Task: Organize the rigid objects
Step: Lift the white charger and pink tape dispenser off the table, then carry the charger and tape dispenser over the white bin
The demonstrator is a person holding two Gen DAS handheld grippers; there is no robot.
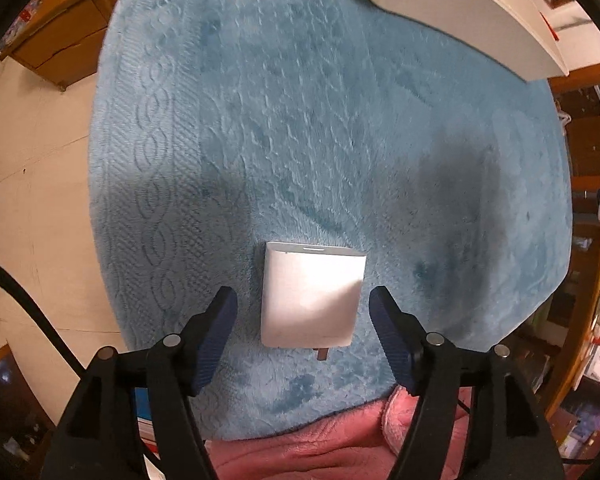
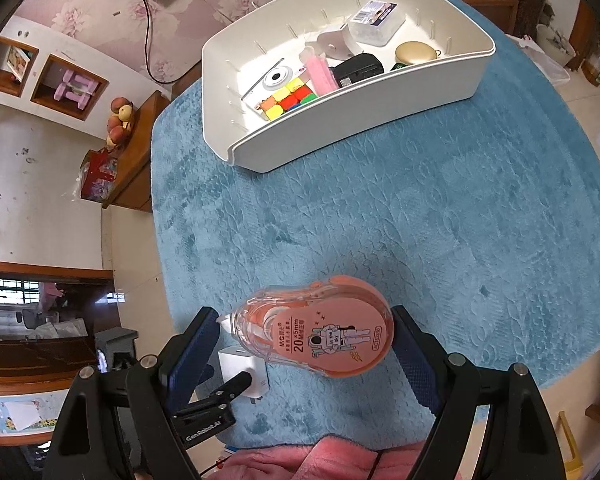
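My two grippers over the blue-covered table — one thing between each pair of fingers.

My left gripper [image 1: 303,308] pointed down with its fingers spread wide on either side of a white charger [image 1: 311,298] lying flat on the blue cloth [image 1: 300,140], neither pad touching it. My right gripper [image 2: 306,344] held an orange correction-tape dispenser [image 2: 320,332] between wide-set fingers. The white bin [image 2: 360,116] stood further off — a colour cube [image 2: 288,98] and other small items already inside.
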